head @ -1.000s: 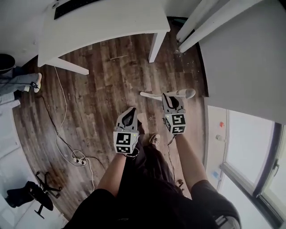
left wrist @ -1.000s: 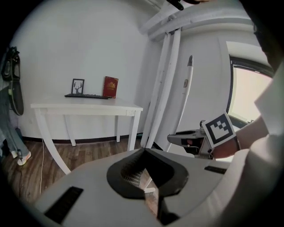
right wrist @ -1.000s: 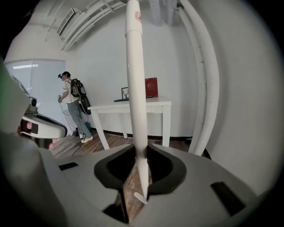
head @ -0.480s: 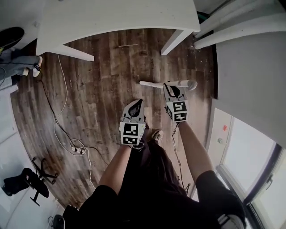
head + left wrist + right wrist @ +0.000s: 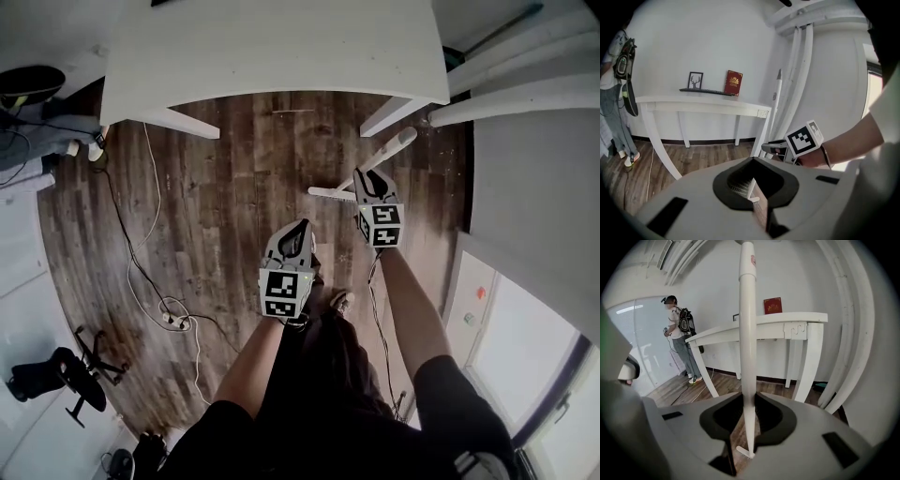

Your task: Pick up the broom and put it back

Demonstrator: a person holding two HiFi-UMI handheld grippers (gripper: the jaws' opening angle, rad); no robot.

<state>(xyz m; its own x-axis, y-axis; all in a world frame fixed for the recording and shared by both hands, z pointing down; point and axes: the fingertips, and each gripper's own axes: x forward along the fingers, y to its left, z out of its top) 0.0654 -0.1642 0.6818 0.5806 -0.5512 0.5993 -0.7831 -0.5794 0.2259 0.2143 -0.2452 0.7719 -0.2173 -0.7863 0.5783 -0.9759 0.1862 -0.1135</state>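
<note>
The broom (image 5: 389, 150) shows as a white pole slanting up from my right gripper (image 5: 373, 180) toward the white table's leg. In the right gripper view the pole (image 5: 746, 333) stands upright, and the right gripper (image 5: 749, 423) is shut on it near its lower end. My left gripper (image 5: 295, 234) hangs lower and to the left, near the person's foot. Its jaws (image 5: 752, 187) stand a narrow gap apart with nothing between them. From the left gripper view, the right gripper (image 5: 776, 147) and the pole (image 5: 777, 101) are at the right, by the table's end.
A white table (image 5: 281, 47) stands ahead, carrying a red book (image 5: 734, 83) and a small frame (image 5: 695, 80). White pipes (image 5: 848, 333) run up the wall at the right. Cables and a power strip (image 5: 173, 323) lie on the wood floor at the left. Another person (image 5: 679, 343) stands at the far left.
Both grippers have moved forward toward the table. The broom pole has swung from lying across the view to slanting up toward the table leg, still in the right gripper.
</note>
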